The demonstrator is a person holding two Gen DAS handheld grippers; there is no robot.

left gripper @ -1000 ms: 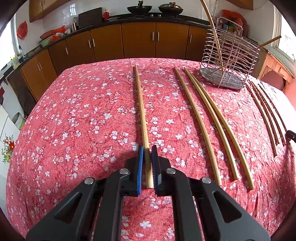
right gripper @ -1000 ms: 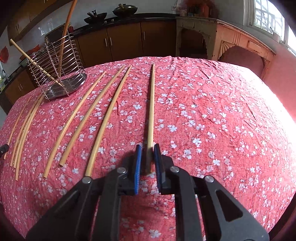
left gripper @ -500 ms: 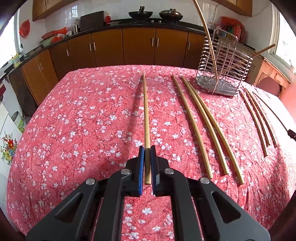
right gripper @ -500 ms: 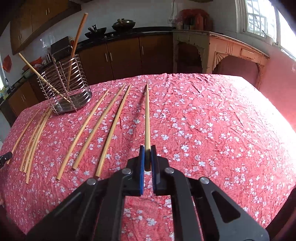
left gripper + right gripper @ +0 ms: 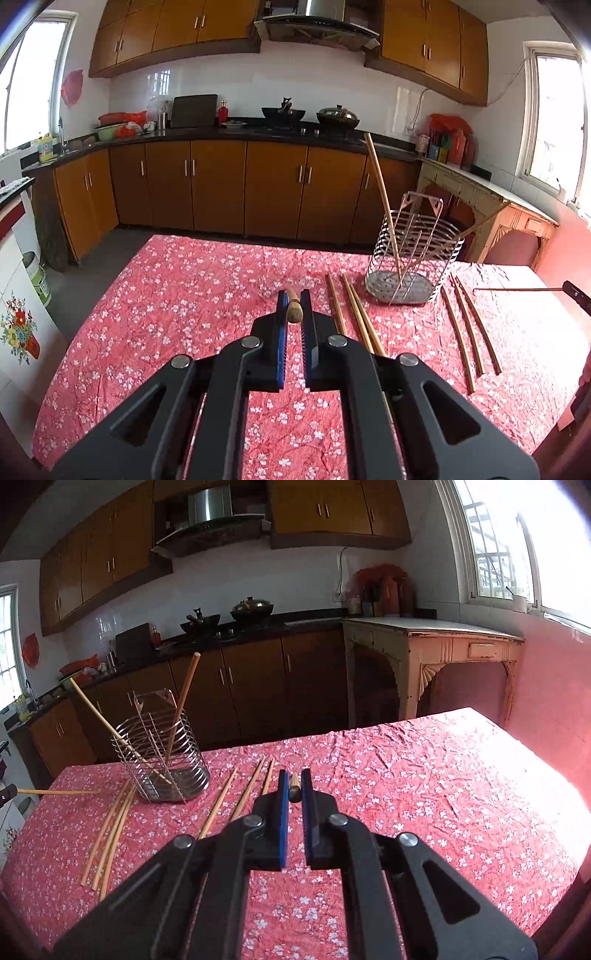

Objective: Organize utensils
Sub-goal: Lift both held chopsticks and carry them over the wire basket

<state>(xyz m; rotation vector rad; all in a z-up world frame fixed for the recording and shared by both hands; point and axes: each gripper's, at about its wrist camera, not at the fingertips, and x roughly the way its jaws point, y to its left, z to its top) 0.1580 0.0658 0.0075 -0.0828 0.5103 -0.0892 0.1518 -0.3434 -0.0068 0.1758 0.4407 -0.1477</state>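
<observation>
Chopsticks fill both claws: the left claw (image 5: 294,304) is clamped on a chopstick end (image 5: 294,312), the right claw (image 5: 294,783) on another chopstick (image 5: 294,789), both above the counter (image 5: 184,295). Loose chopsticks (image 5: 467,328) lie beside the wire holder (image 5: 413,251).

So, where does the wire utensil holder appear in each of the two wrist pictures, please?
Left wrist view: the wire utensil holder stands right of centre, on the far part of the floral tablecloth.
Right wrist view: the same holder stands at the left, near the table's far left corner.
Shared landmark: the two woks on the stove, behind the holder on the dark counter.
</observation>
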